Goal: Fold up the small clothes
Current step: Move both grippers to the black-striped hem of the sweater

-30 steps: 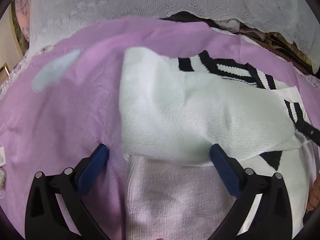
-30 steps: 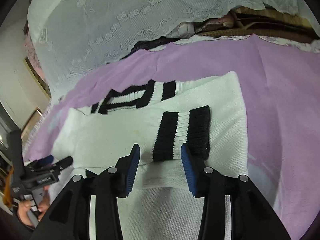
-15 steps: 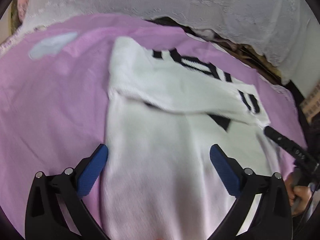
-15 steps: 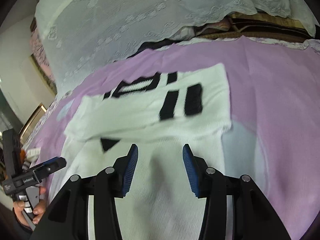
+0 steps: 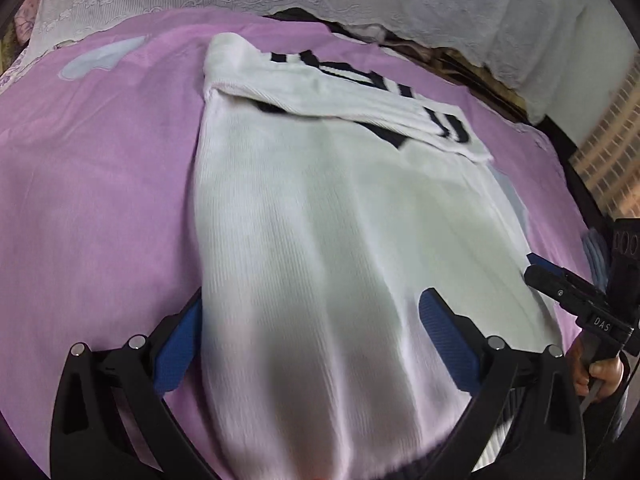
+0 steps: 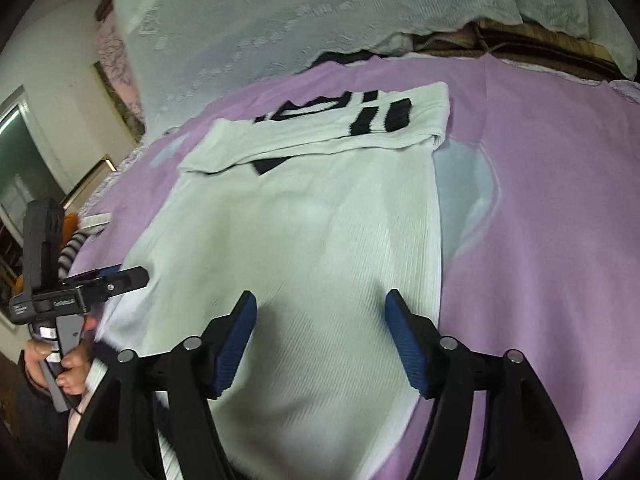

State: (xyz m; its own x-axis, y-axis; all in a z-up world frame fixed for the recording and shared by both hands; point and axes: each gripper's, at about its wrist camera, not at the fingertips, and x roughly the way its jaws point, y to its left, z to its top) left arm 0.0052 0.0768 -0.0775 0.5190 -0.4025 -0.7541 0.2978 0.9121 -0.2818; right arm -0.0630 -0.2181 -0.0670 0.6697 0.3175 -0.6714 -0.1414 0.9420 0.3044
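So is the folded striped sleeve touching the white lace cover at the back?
Apart. The right wrist view shows bare purple sheet between the sleeve and the lace cover.

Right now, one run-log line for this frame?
stage: sleeves folded across sweater | left gripper: open, empty | right gripper: opening, empty | surface: purple sheet

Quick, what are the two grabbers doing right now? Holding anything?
Left gripper: open, holding nothing, over the white sweater.
Right gripper: jaws opening, nothing gripped, sweater below.
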